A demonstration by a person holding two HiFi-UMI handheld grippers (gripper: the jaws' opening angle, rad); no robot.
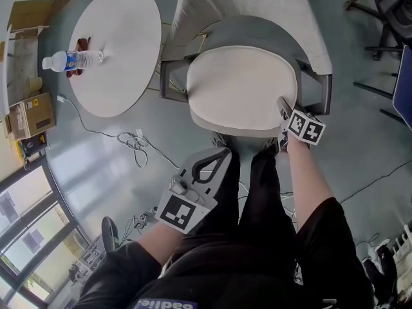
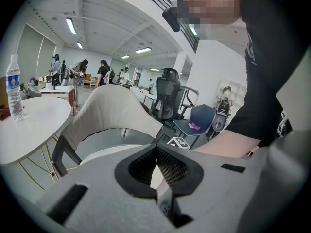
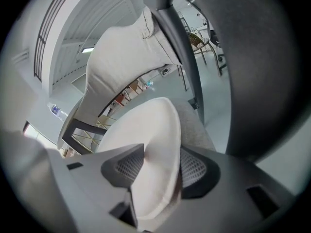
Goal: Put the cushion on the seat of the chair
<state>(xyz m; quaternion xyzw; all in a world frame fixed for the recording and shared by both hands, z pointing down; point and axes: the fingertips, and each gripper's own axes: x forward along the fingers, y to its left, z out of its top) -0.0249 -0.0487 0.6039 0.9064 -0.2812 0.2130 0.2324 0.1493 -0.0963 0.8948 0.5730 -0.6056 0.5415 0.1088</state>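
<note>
The off-white cushion (image 1: 241,89) lies flat on the seat of the grey chair (image 1: 257,29), inside its curved back. My right gripper (image 1: 283,108) is at the cushion's front right edge. In the right gripper view the cushion's rim (image 3: 150,130) stands between the pads (image 3: 127,166) at full thickness, not squeezed, so the right gripper (image 3: 158,166) is open around it. My left gripper (image 1: 222,153) hangs lower, in front of the chair and apart from it, above the person's legs. It is shut with nothing between its fingertips (image 2: 156,152). The left gripper view looks across the seat (image 2: 104,154).
A round white table (image 1: 116,50) stands left of the chair with a water bottle (image 1: 72,60) on it. A cardboard box (image 1: 29,114) and loose cables (image 1: 135,143) are on the floor at the left. Office chairs (image 1: 386,5) stand at the top right.
</note>
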